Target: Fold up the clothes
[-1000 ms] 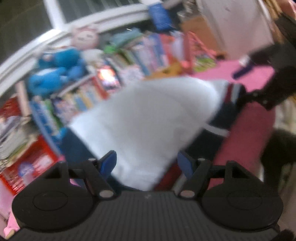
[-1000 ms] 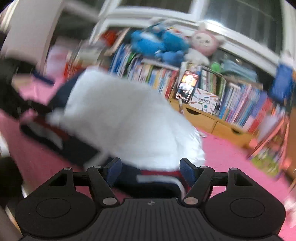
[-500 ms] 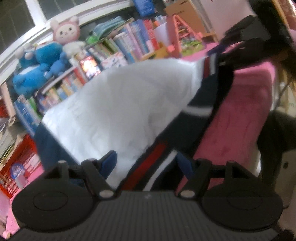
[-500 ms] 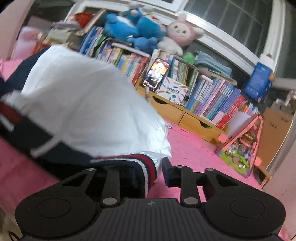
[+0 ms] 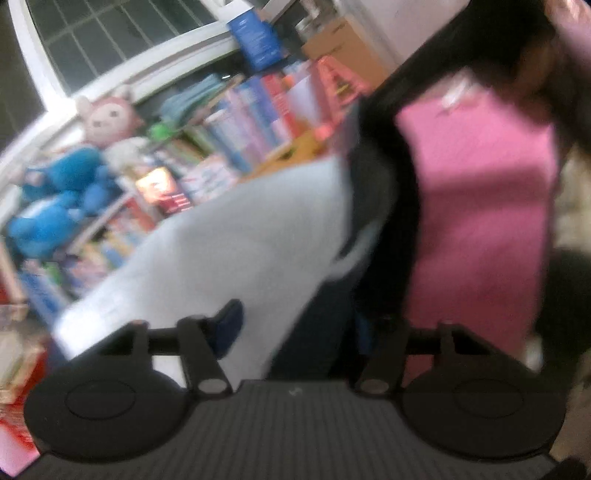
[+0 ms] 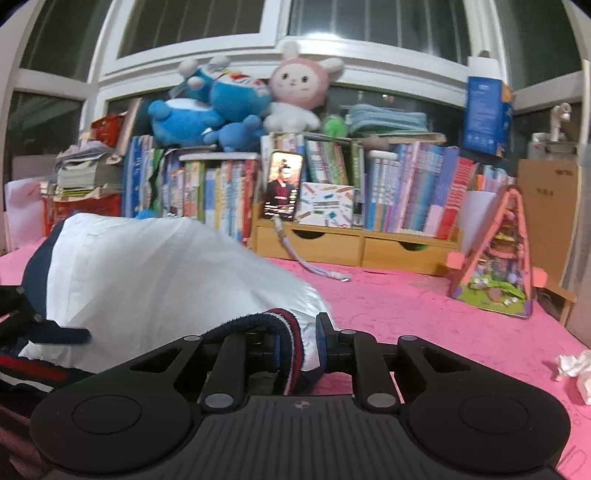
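Right tool (image 6: 297, 349) first: its blue pads (image 6: 320, 341) are clamped onto the striped navy, red and white ribbed hem (image 6: 286, 332) of the white and navy jacket (image 6: 147, 273), and the jaws are closing a bit tighter, with the fabric bunched right between them. The rest of that jacket puffs up just ahead and to the left of the tool, white panel on top, navy edge down the far left side, lying on the pink cloth-covered desk (image 6: 424, 314).

Left tool (image 5: 295, 325) is blurry. The same white and navy garment (image 5: 229, 251) sits between its jaws, which are closing, but only one blue pad (image 5: 231, 323) shows clearly and I honestly can't tell if it's biting the fabric yet. To its right the pink desk cover (image 5: 476, 206) drops away.

Off to the right of the right tool, a crumpled white tissue (image 6: 574, 369) lies on the pink surface. Further ahead there's a braided charging cable (image 6: 306, 264), a pink triangular toy house (image 6: 495, 254), and a wooden drawer unit (image 6: 354, 247) with a lit-up phone (image 6: 282, 190) propped on it. Behind that is a long row of colourful books (image 6: 406, 188), with blue plush toys (image 6: 207, 107) and a pink bunny plush (image 6: 299, 88) piled on top, and a blue carton (image 6: 485, 114) by the white-framed windows (image 6: 332, 22) at the very back.
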`<state>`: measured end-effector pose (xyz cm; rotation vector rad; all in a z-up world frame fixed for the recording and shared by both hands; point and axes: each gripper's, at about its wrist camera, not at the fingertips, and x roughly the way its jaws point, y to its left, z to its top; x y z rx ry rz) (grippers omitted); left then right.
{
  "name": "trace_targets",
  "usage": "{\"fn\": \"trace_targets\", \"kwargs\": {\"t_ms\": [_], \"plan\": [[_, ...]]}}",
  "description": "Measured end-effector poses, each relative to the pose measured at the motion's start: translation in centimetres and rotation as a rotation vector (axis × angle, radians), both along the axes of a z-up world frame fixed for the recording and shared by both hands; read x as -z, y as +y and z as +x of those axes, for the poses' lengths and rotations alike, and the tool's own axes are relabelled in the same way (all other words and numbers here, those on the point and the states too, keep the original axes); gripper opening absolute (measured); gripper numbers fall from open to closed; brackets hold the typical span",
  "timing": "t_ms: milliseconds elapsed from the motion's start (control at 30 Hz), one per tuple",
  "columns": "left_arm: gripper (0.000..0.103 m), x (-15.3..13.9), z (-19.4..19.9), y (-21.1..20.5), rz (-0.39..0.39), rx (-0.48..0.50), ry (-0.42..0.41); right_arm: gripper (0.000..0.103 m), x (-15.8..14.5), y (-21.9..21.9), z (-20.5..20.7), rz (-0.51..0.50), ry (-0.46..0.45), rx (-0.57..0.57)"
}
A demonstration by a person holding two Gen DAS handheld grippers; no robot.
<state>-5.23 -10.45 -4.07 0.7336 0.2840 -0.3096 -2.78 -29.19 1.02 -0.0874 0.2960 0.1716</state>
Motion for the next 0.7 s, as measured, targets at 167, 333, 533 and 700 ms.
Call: {"fn": "trace_targets", "kwargs": {"t_ms": [167, 333, 533, 700], "plan": [[0.05, 1.2, 0.3, 4.9, 0.135, -0.228, -0.063, 0.019, 1.8, -0.7, -1.0, -0.05, 0.009, 0.06], [0.049, -0.8, 0.2, 10.9, 0.015, -0.422, -0.031, 0.021, 5.5, 0.1, -1.6, -0.177, 0.1, 0.032], [0.049, -2.7, 2.2, 13.3, -0.102, -0.465, -0.001, 0.021, 5.5, 2.5, 0.0, -0.318, 0.15, -0.052], [0.049, -6.2, 8.3, 14.4, -0.02, -0.387, -0.087, 0.022, 1.9, 2.6, 7.2, -0.494, 0.077, -0.085]]}}
